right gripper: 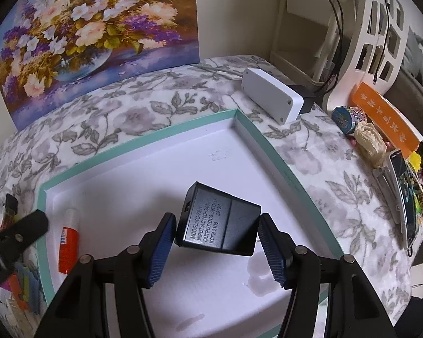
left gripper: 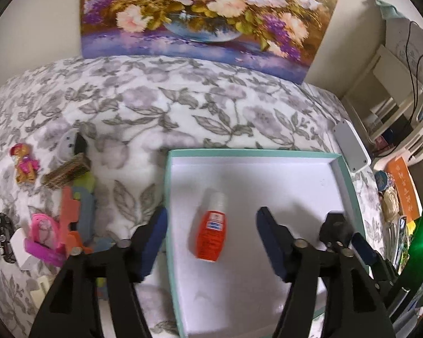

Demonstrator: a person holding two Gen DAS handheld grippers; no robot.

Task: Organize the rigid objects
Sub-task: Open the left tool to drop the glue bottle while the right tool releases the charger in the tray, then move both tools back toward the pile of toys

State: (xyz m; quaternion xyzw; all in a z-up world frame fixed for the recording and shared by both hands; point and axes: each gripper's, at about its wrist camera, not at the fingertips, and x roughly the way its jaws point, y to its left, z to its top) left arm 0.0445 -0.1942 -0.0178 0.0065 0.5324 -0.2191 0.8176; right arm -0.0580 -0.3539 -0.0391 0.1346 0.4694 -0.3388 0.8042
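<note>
A teal-rimmed white tray (left gripper: 349,186) lies on the floral cloth; it also shows in the right wrist view (right gripper: 256,132). An orange bottle (left gripper: 211,232) with a clear cap lies in it, also seen in the right wrist view (right gripper: 67,242). My left gripper (left gripper: 211,225) is open above the bottle, its jaws wide on either side. My right gripper (right gripper: 215,235) is shut on a black power adapter (right gripper: 218,222), held above the tray; the adapter also shows in the left wrist view (left gripper: 335,225).
Left of the tray lie small toys: a pink figure (left gripper: 24,163), a toy car (left gripper: 5,238), a pink piece (left gripper: 45,232), a brown block (left gripper: 66,171). A white box (right gripper: 270,95) sits beyond the tray's far corner. A phone (right gripper: 406,200) and clutter lie right.
</note>
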